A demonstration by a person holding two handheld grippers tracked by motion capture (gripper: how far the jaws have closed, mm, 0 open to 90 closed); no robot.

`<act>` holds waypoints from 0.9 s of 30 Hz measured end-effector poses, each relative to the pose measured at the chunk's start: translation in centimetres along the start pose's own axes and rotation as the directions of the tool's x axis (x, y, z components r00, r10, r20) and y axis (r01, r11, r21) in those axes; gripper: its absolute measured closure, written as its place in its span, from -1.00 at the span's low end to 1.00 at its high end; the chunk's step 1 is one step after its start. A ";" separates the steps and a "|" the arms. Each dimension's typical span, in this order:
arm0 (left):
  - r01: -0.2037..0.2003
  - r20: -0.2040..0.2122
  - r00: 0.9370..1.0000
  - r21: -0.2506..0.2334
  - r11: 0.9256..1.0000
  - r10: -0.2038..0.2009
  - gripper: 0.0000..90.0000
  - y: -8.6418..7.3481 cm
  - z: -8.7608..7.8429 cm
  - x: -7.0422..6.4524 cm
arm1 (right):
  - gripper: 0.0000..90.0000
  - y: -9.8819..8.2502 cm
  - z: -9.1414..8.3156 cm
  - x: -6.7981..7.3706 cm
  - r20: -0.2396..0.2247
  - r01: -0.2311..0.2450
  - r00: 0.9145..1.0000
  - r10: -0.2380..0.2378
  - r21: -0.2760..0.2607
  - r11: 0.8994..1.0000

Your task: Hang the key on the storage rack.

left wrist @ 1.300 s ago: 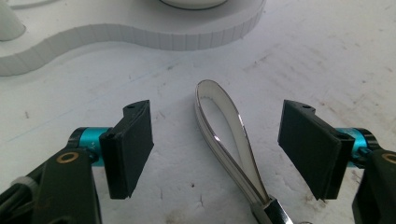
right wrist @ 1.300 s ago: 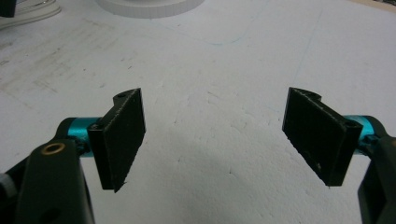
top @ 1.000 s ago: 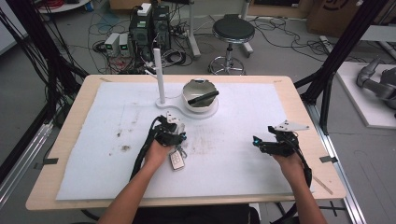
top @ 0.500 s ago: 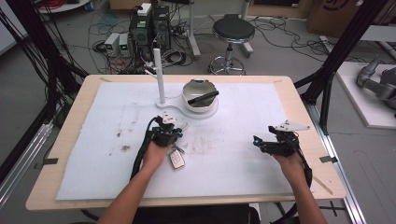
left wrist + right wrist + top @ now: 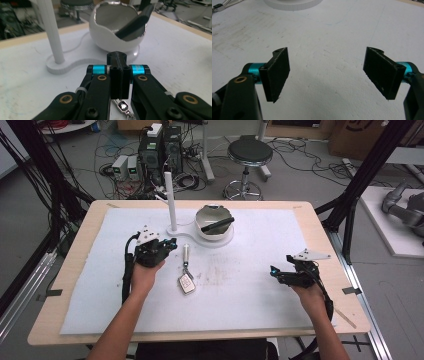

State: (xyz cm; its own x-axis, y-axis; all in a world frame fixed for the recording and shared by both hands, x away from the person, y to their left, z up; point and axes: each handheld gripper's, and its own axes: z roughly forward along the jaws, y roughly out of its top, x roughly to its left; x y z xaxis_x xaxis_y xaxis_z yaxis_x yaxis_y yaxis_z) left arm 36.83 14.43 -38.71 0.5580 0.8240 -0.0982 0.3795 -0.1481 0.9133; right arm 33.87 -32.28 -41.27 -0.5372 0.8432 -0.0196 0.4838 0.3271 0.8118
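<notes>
**Two grippers over the mat: left clenched and empty, right spread**

The left gripper (image 5: 171,245) is sitting at about 10 o'clock from the centre of the white mat (image 5: 250,295), the person's left hand (image 5: 145,275) wrapped behind it and the forearm entering from the bottom edge. It is pointing toward 2 o'clock, at the bowl. In the left gripper view its jaws are pressing flat against each other with nothing between them: clenched on nothing.

The right gripper (image 5: 274,271) is sitting at about 3 o'clock on the mat, held by the right hand (image 5: 310,295), nose pointing toward 9 o'clock. In the right gripper view its two jaws are standing wide apart over bare mat, released and holding nothing.

Count of items on the table (image 5: 320,227): one key fob (image 5: 187,283), one silver cylinder (image 5: 186,253) joined to it by a short chain, one white bowl (image 5: 212,220) with one dark utensil (image 5: 218,225) lying across its rim, one white upright post (image 5: 171,202) on a flat white base (image 5: 172,234) that is also carrying the bowl, and two grippers.

The key fob is lying at about 5 o'clock from the left gripper's tips, near but apart from them, with the cylinder just beside the tips at 4 o'clock. In the left gripper view a metal clasp (image 5: 123,106) of the chain is showing directly beneath the closed jaws; whether it is touching them cannot be told. The fob is lying well apart from the right gripper, at its 9 o'clock.
</notes>
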 end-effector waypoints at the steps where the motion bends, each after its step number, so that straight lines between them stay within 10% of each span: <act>1: 0.011 -0.007 1.000 0.008 1.000 -0.010 0.93 -0.3 0.3 0.0 | -0.52 0.0 0.0 0.0 -0.001 -0.001 1.000 0.001 0.001 1.000; 4: 0.062 -0.010 0.998 0.051 0.997 -0.062 0.40 -0.7 1.2 0.2 | -0.52 0.0 0.1 0.0 -0.003 0.003 1.000 -0.003 0.004 1.000; 8: 0.072 -0.040 0.997 0.146 0.987 -0.067 0.18 -1.5 3.5 -0.1 | -0.52 0.0 0.3 0.1 -0.007 0.004 1.000 -0.004 0.008 1.000; 18: 0.064 -0.088 0.995 0.260 0.964 -0.042 0.23 -3.1 6.7 -0.5 | -0.52 0.0 0.1 -0.1 -0.010 -0.002 1.000 0.002 0.005 1.000; 27: 0.028 -0.087 0.996 0.280 0.960 -0.004 0.10 -3.4 7.6 -1.2 | -0.51 0.0 0.1 -0.1 -0.013 0.004 1.000 -0.004 0.004 1.000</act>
State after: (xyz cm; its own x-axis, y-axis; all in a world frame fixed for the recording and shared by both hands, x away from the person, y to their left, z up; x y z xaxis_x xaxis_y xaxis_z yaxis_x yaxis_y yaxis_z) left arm 40.41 9.78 -44.73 0.4904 0.8689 -0.0672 0.5863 -0.2719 0.7631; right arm 33.98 -32.28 -41.34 -0.5481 0.8363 -0.0153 0.4845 0.3324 0.8092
